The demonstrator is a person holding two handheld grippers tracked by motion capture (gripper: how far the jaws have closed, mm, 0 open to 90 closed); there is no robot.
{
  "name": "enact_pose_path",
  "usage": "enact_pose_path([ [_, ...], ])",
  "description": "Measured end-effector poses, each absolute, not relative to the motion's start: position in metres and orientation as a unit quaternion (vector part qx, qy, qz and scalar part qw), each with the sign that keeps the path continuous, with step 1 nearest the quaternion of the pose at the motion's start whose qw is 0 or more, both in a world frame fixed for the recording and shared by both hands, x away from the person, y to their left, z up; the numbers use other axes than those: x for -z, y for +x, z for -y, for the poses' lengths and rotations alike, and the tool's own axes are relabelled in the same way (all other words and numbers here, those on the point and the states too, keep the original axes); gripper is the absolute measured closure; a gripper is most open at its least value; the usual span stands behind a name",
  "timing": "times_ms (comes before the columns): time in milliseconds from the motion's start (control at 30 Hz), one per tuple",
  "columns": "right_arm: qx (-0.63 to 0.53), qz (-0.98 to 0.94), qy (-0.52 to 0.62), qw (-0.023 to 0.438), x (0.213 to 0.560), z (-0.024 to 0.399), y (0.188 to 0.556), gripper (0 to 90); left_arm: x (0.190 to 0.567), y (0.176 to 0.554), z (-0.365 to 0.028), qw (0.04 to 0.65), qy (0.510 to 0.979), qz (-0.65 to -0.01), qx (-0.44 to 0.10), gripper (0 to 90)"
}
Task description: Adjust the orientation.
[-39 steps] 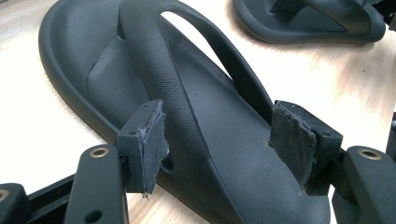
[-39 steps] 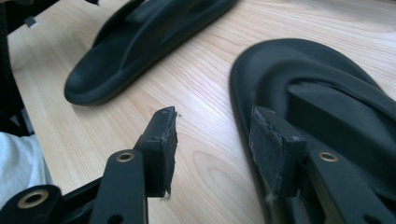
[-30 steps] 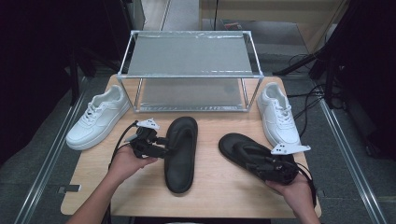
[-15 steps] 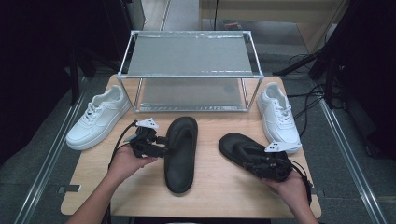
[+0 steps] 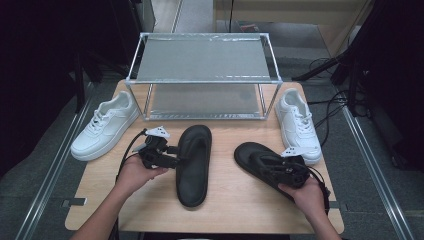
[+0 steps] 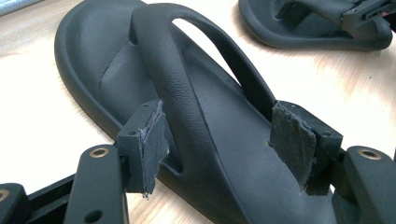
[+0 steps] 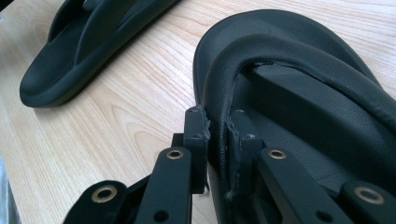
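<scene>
The two-tier rack (image 5: 202, 75) at the counter's (image 5: 225, 200) far edge holds nothing. Your left gripper (image 6: 219, 149) stands released, jaws wide astride the left sandal's (image 5: 194, 162) strap mid-counter. Your right gripper's (image 7: 217, 140) jaws have just been closing and now pinch the right sandal's (image 5: 260, 160) strap near the right edge.

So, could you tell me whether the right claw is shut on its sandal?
Shut: the right claw pinches the right sandal by its side wall, one pad on each face.
</scene>
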State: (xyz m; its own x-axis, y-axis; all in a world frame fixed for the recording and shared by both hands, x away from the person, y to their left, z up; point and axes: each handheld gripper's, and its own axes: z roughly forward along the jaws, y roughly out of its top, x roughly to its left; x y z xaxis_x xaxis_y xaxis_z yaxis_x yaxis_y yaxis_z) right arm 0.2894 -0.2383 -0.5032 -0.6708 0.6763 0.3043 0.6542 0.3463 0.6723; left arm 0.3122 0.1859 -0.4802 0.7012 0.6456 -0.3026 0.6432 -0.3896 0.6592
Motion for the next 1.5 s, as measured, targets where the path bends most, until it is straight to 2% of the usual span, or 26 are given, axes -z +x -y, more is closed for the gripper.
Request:
enact_pose_path([
  [400, -0.429, -0.794, 0.43, 0.022, 0.488, 0.232, 0.292, 81.1, 0.478, 0.312, -0.188, 0.402, 0.829, -0.389, -0.008, 35.8],
  [800, -0.42, -0.801, 0.426, 0.032, 0.475, 0.178, 0.314, 80.1, 0.478, 0.311, -0.187, 0.404, 0.829, -0.387, -0.009, 35.8],
  [1167, -0.407, -0.788, 0.462, 0.033, 0.485, 0.156, 0.346, 79.8, 0.479, 0.311, -0.186, 0.404, 0.832, -0.381, -0.011, 35.9],
  [1500, -0.386, -0.788, 0.478, 0.039, 0.498, 0.141, 0.354, 80.2, 0.479, 0.308, -0.189, 0.408, 0.828, -0.384, -0.008, 36.4],
])
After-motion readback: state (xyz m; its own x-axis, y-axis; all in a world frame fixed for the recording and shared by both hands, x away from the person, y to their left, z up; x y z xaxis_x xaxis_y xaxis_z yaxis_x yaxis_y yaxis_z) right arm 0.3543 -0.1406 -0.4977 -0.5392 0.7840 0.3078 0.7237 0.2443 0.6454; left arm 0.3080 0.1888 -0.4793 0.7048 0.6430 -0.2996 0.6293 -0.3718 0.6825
